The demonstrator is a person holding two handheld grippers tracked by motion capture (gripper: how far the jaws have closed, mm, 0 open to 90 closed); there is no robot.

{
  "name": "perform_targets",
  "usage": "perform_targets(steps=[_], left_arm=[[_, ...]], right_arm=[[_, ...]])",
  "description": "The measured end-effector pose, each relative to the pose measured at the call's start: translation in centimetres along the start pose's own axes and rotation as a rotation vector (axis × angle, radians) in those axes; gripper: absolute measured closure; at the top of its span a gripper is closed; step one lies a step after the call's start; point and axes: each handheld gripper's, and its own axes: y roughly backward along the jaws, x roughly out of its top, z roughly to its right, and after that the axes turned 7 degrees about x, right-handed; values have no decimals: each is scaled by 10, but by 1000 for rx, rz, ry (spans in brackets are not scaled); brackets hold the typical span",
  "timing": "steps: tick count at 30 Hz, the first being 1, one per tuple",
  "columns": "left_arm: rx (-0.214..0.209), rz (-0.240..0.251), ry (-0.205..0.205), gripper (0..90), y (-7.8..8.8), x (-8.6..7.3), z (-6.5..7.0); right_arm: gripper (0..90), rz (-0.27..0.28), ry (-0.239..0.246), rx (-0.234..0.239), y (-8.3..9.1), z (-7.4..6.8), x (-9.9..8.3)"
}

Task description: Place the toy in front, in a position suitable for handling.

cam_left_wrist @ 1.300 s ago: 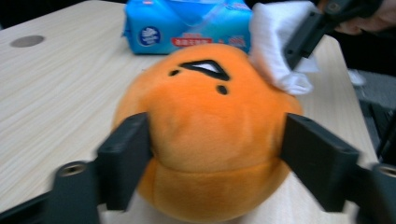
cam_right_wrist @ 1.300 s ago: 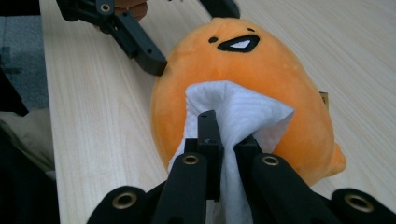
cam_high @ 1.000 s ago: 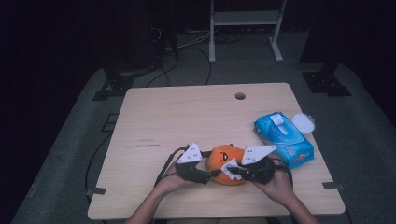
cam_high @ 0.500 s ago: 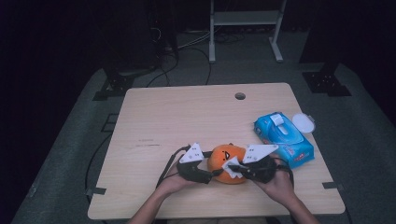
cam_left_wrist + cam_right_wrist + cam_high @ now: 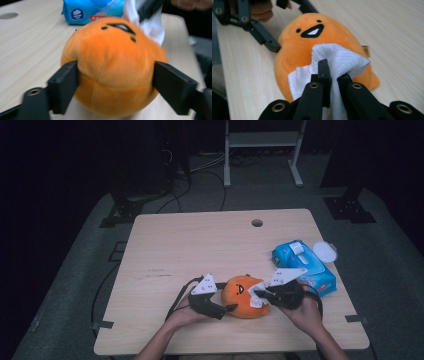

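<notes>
While my right gripper point(image 5: 329, 75) pinches a white tissue point(image 5: 337, 65) tight between its closed jaws and presses it against the orange plush toy point(image 5: 243, 296), the toy sits on the wooden table point(image 5: 200, 245) near its front edge, between my two hands. My left gripper point(image 5: 115, 85) has just been opening, and its wide-spread jaws bracket the toy's sides, their pads touching the plush. Just beyond lies a blue wipes pack point(image 5: 302, 266).
</notes>
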Motion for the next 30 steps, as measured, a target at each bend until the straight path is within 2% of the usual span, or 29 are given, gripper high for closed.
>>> perform_targets(steps=[2, 4, 5, 7, 8, 9, 11, 13, 14, 16, 18, 19, 20, 24, 27, 30], left_arm=[[18, -6, 16, 167, -1, 0, 0], [44, -8, -31, 231, -1, 0, 3], [49, -5, -38, 262, -1, 1, 5], [62, -8, -94, 296, -2, 4, 14], [81, -16, -139, 304, -2, 7, 21], [92, -22, -167, 313, -2, 8, 24], [95, -25, -194, 324, -1, 7, 28], [87, -20, -216, 330, 0, 5, 30], [80, -18, -219, 329, 1, 5, 29], [31, 9, -177, 305, 2, 4, 27], [3, 26, -138, 289, 3, 5, 26], [1, 27, -132, 290, 2, 6, 27], [3, 25, -144, 299, 2, 6, 29], [13, 15, -166, 327, 1, 9, 35], [11, 0, -203, 335, -1, 10, 43], [25, -10, -220, 350, -2, 8, 44]], right_arm=[[861, 1, 8, 35, -3, -6, 1], [860, -9, 33, 38, -6, -13, 5], [860, -6, 50, 34, -7, -17, 7], [860, 11, 70, 40, -7, -23, 13], [860, 10, 90, 36, -7, -25, 15], [860, 5, 113, 19, -8, -29, 19], [860, 16, 126, -2, -5, -30, 21], [860, 25, 116, -24, -1, -26, 21], [860, 23, 103, -46, 3, -21, 19], [860, -5, 87, -83, 6, -12, 13], [859, 1, 48, -68, 6, -5, 5], [859, 1, 40, -64, 7, -4, 3], [860, 4, 44, -63, 7, -5, 3], [859, 20, 99, -28, 7, -20, 12], [859, 41, 139, 40, 1, -34, 21], [860, 4, 190, 25, -2, -41, 26]])
